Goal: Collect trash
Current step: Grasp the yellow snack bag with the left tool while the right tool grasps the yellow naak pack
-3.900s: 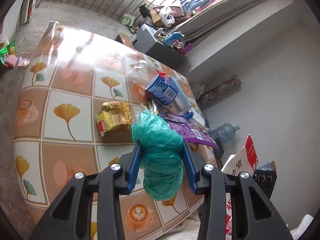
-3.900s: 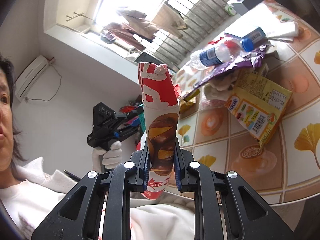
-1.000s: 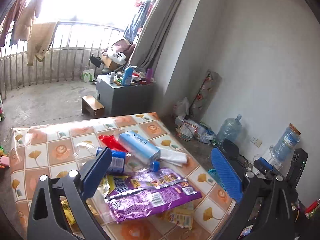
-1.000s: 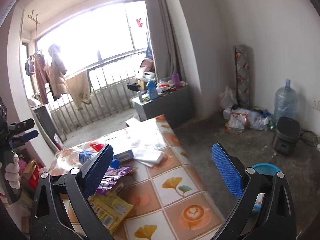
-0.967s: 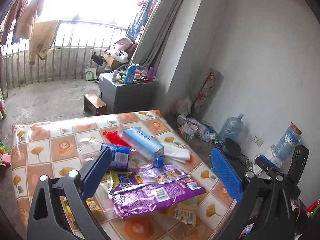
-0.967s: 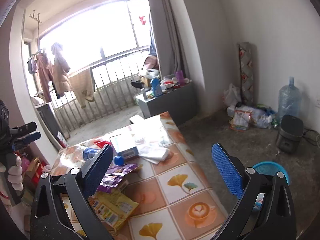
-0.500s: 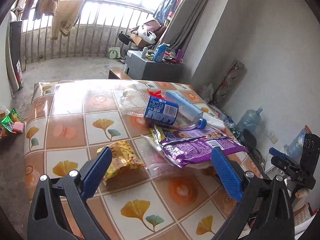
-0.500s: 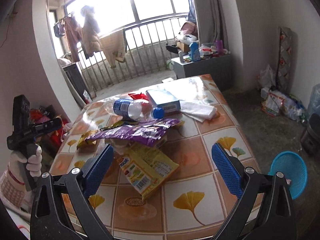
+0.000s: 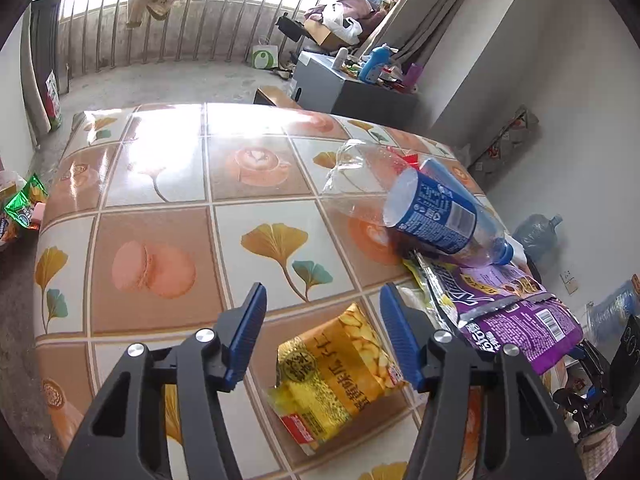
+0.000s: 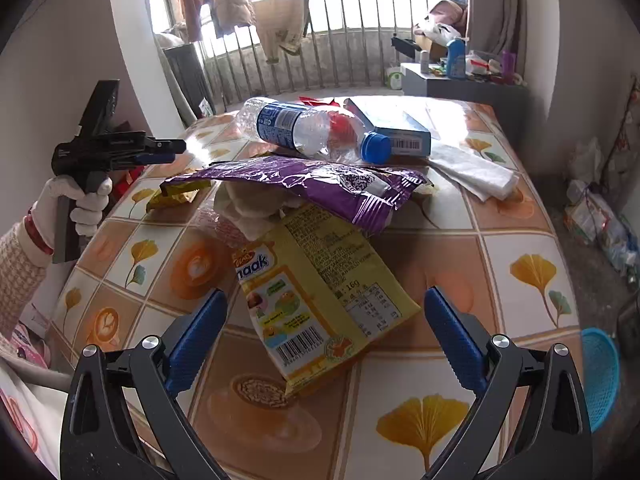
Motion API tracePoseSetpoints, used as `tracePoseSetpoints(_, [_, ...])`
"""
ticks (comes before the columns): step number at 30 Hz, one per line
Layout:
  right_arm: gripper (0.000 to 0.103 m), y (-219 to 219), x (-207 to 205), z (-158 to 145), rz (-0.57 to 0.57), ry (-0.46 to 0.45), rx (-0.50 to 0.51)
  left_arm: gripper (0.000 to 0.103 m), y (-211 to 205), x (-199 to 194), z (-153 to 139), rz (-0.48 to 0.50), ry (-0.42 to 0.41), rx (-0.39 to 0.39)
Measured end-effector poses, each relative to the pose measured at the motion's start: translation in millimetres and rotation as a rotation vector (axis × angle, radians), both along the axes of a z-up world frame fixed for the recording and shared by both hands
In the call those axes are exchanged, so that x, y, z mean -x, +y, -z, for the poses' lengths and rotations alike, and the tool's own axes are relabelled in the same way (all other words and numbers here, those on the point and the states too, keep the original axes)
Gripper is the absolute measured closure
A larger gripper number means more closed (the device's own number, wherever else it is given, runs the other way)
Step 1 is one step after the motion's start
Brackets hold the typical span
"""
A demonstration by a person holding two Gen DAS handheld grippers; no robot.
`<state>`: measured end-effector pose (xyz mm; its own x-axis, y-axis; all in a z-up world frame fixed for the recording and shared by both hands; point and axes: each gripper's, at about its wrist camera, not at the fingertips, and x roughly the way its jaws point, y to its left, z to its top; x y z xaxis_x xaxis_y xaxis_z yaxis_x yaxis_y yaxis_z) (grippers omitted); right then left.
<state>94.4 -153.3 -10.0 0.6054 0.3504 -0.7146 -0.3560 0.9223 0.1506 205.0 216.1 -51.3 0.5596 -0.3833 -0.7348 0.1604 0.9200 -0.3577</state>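
tiled table [image 9: 160, 184] holds crinkled yellow snack bag [image 9: 336, 372] and purple wrapper [image 9: 516, 320].

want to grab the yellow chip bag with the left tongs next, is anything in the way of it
Nothing visible blocks it. The left tongs have just been closing partway, with nothing gripped, and the yellow chip bag lies flat on the table right below them. The purple wrapper lies off to the bag's right, not over it.
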Motion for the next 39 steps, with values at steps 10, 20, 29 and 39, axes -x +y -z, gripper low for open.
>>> tracePoseSetpoints(10, [0.009,-2.5,-17.7,18.5,-0.077,0.104,-0.099,0.070,-2.9,1.9,22.1,0.064,0.107,0.053])
tracePoseSetpoints(20, [0.010,8.2,9.6,20.5,-0.138,0.173,-0.101,0.071,-34.1,60.1,22.1,0.191,0.165,0.122])
tracePoseSetpoints(29, [0.010,-10.7,17.5,10.3,-0.049,0.177,-0.251,0.043,-25.1,91.0,-4.8,0.136,0.114,0.163])
tracePoseSetpoints(39, [0.014,-9.2,4.7,19.3,0.058,0.198,-0.252,0.021,-59.6,112.2,3.0,0.177,0.150,-0.037])
